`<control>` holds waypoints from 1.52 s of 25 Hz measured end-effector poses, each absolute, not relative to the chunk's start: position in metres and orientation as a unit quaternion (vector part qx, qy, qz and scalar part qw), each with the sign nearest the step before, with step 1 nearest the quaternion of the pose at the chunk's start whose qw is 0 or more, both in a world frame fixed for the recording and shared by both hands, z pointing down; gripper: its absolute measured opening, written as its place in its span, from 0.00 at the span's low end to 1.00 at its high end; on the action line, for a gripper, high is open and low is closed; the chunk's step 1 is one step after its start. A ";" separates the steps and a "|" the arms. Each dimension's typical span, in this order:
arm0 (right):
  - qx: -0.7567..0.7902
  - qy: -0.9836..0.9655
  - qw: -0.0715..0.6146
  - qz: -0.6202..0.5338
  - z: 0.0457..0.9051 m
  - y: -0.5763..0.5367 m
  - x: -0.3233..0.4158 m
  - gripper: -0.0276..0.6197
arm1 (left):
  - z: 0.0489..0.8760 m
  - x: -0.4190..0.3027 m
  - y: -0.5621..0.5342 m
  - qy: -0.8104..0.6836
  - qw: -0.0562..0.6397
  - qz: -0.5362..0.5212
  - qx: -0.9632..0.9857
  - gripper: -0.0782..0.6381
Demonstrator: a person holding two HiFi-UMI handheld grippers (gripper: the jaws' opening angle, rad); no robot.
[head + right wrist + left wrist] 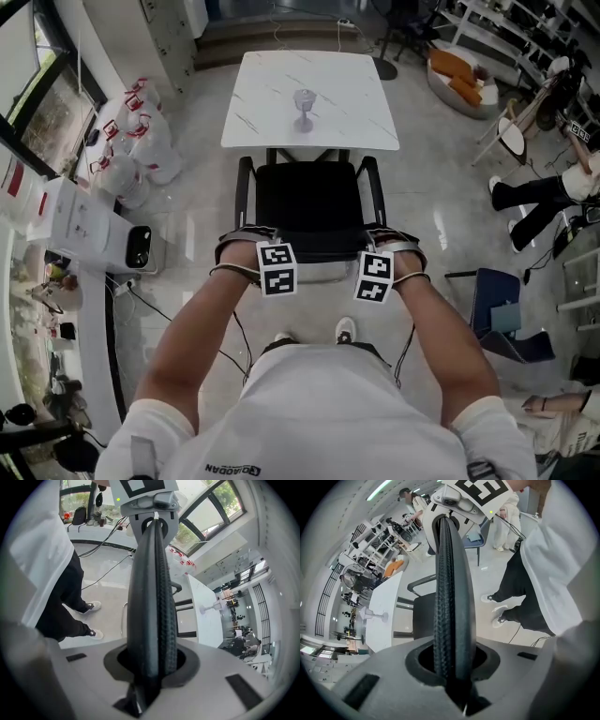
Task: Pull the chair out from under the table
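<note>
Grip: left hand-held gripper (246, 246), right hand-held gripper (394, 246) (equally near), both clamping the backrest (314, 246), its long axis running left-right between them. Beyond: chair (314, 202) seat lying far, its end tucking under the surface (352, 98); pull likely heading near.

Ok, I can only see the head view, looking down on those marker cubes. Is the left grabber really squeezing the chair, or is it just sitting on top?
Observer: It's squeezing. In the left gripper view, the left gripper has the black chair back standing up between its jaws, and both jaws press against it.
Operator: And the other grabber?
Observer: Same there. The right gripper view shows the right gripper shut on the chair back too, with one jaw on each face of it.
</note>
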State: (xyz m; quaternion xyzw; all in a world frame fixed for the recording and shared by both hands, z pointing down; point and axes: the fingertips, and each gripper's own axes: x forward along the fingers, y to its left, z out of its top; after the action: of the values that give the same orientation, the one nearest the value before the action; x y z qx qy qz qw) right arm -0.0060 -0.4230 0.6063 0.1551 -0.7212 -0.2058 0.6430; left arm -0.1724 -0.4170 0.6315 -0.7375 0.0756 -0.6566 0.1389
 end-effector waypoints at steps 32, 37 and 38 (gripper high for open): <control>0.150 -0.719 0.649 -0.198 0.612 -0.317 0.003 0.13 | 0.636 -0.165 -0.319 0.098 0.159 -0.663 -0.725 0.21; 0.145 -0.723 0.646 -0.198 0.610 -0.289 0.006 0.12 | 0.635 -0.163 -0.290 0.093 0.151 -0.665 -0.725 0.21; 0.144 -0.724 0.645 -0.199 0.609 -0.283 0.006 0.12 | 0.634 -0.162 -0.284 0.093 0.148 -0.666 -0.725 0.21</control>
State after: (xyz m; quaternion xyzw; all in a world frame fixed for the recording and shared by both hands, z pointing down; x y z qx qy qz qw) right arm 0.0063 -0.2828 0.6093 0.1441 -0.7235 -0.1993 0.6450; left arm -0.1624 -0.2839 0.6339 -0.7253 0.0929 -0.6658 0.1484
